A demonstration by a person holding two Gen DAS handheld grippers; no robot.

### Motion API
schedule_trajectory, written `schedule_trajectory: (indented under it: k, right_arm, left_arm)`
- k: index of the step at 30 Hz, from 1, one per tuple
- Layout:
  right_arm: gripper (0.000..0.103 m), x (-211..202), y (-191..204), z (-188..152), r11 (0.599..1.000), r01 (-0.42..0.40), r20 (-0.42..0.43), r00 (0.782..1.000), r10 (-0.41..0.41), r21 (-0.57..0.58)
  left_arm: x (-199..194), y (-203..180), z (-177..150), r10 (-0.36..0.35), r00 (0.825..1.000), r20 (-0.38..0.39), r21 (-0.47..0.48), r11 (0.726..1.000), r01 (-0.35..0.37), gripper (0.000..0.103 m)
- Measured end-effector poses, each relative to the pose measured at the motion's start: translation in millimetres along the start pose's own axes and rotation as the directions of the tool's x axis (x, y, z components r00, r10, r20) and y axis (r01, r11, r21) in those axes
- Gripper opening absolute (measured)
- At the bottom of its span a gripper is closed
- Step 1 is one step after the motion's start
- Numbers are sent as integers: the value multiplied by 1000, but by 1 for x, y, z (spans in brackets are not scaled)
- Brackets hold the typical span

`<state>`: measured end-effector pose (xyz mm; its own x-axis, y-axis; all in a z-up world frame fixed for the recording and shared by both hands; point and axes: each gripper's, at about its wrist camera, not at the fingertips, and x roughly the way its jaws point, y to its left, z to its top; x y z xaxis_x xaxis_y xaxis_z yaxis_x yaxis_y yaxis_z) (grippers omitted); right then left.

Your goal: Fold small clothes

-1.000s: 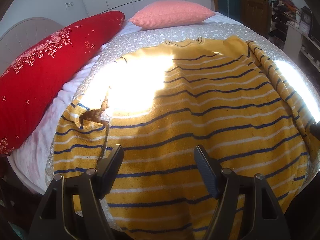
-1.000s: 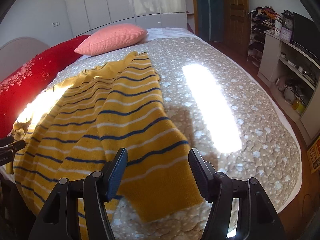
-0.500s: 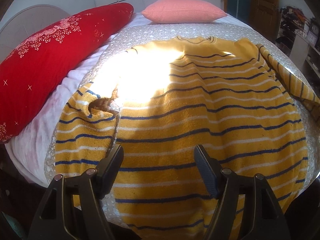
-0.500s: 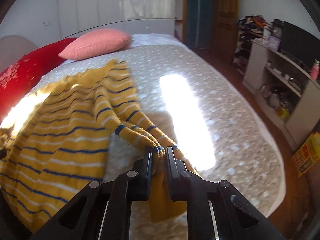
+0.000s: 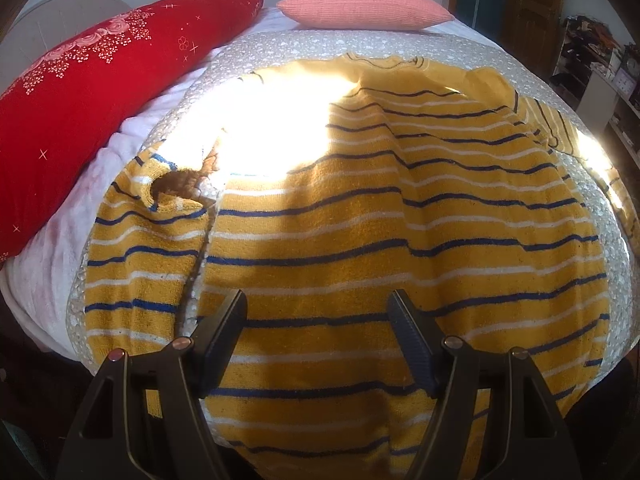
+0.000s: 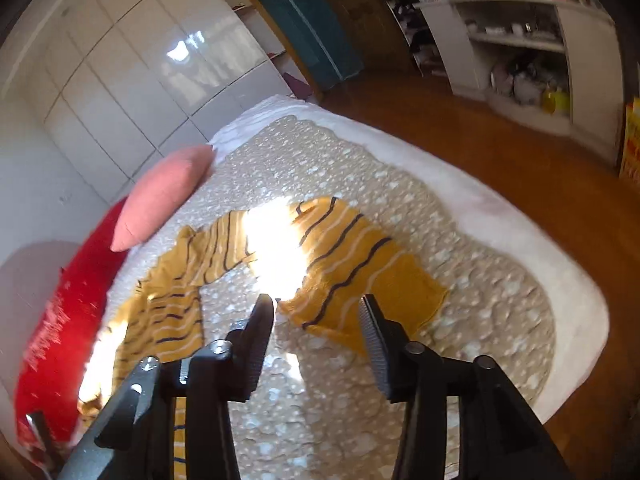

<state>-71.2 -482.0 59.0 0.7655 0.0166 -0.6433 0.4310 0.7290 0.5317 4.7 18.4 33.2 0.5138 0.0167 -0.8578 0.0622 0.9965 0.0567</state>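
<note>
yellow striped sweater (image 5: 400, 240) is spread flat on the bed (image 6: 500, 216) for folding, its sleeve (image 6: 360, 264) laid outward, right tool (image 6: 316, 320) opening empty, left tool (image 5: 318, 312) held released above the hem.

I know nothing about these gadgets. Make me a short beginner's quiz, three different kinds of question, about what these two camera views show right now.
1. True or false: the left gripper is clamped on the yellow knitted sweater with navy and white stripes.
2. Which cushion lies nearest the sweater's neckline: (a) the long red embroidered bolster, (b) the pink ribbed pillow, (c) a green cushion?
3. Fill in: in the right wrist view, the sleeve lies spread out on the speckled grey bedspread, and the right gripper holds ____.

Key: 1 false, its fingers stand apart above the fabric; 2 b; 3 nothing, its jaws are opening.
</note>
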Motion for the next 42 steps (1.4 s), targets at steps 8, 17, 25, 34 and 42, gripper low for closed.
schedule_trajectory:
  k: [8,17,25,34,42]
  right_arm:
    - [59,18,4,-2,993,-95,-32,995,97,66]
    - [71,129,-6,72,870,-264,-80,942,325,415]
    - [45,182,-23,94,736,-69,-108,976,190,674]
    - [6,105,79,167,960,-179,-10,983,186,213]
    - [6,79,26,92,948,-179,-46,979,197,264]
  left_arm:
    - [1,7,-4,-4,1000,-23,-18,1000,4,72]
    - [-2,1,-7,0,1000,-26,0,1000,0,72]
    - [5,5,-7,-15,999,-45,-10,1000,14,73]
    - [-1,17,-8,-21,999,-39,-38,999,20,73]
    - [-1,9,-12,-45,998,-48,-30,999,44,75]
